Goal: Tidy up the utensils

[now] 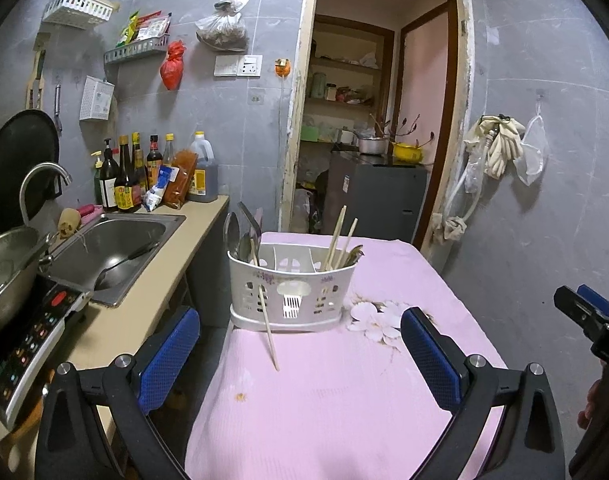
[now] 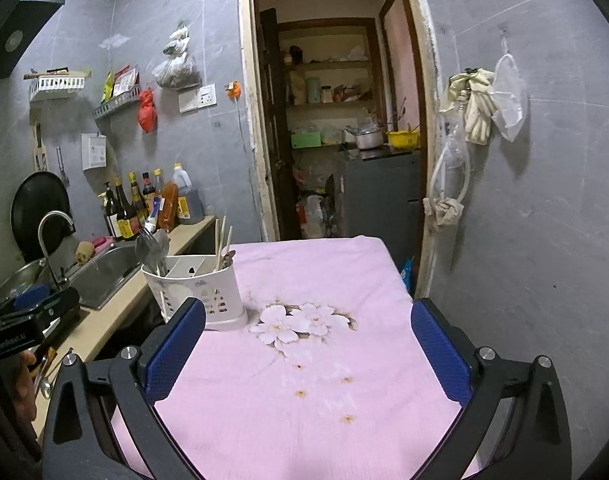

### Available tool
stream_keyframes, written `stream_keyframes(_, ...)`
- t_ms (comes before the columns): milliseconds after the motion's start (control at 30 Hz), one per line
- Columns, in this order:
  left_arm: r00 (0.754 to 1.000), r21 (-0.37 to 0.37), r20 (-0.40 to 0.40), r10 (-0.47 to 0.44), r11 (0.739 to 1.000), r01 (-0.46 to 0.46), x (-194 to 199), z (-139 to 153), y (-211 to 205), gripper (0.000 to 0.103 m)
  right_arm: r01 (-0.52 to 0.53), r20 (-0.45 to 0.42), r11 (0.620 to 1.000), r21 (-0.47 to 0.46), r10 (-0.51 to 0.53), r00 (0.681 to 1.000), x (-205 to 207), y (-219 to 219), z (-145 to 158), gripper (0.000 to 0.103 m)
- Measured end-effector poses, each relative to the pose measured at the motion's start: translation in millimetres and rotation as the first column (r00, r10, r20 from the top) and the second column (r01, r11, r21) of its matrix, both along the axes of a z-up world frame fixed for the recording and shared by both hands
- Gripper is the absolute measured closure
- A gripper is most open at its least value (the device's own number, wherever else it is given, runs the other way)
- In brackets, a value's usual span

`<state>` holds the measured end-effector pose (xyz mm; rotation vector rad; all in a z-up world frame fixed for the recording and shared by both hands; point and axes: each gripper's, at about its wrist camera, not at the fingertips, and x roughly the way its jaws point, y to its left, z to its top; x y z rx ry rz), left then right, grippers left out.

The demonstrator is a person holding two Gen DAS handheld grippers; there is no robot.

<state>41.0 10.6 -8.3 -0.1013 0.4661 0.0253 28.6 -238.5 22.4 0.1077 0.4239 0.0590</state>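
Both grippers (image 1: 300, 364) (image 2: 308, 354) gape wide, empty, near the caddy (image 1: 290, 292); one chopstick (image 1: 269, 324) leans against it.

Pink-clothed table (image 1: 344, 400): caddy (image 1: 290, 292), chopstick (image 1: 269, 328)

1. The black body of the left gripper (image 2: 16, 338) shows at the lower left of the right wrist view. It has a line of small white letters. They look like "GenRobot.AI", but they are blurry.
2. The black body of the right gripper (image 1: 608, 344) shows at the right edge of the left wrist view. It has white letters that start with "DA". The rest is cut off.
3. The sauce bottles (image 1: 124, 184) at the left of the left wrist view have yellow and red labels. The words on them are too small to read.
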Motion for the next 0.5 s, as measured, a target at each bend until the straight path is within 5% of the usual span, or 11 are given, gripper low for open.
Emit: stream_keyframes(500,1.000,-0.015,0.015,0.009,1.000,-0.008,-25,-2,0,0.002,-0.017,0.011,1.000,-0.009,0.017,1.000,-20,-8,3,0.002)
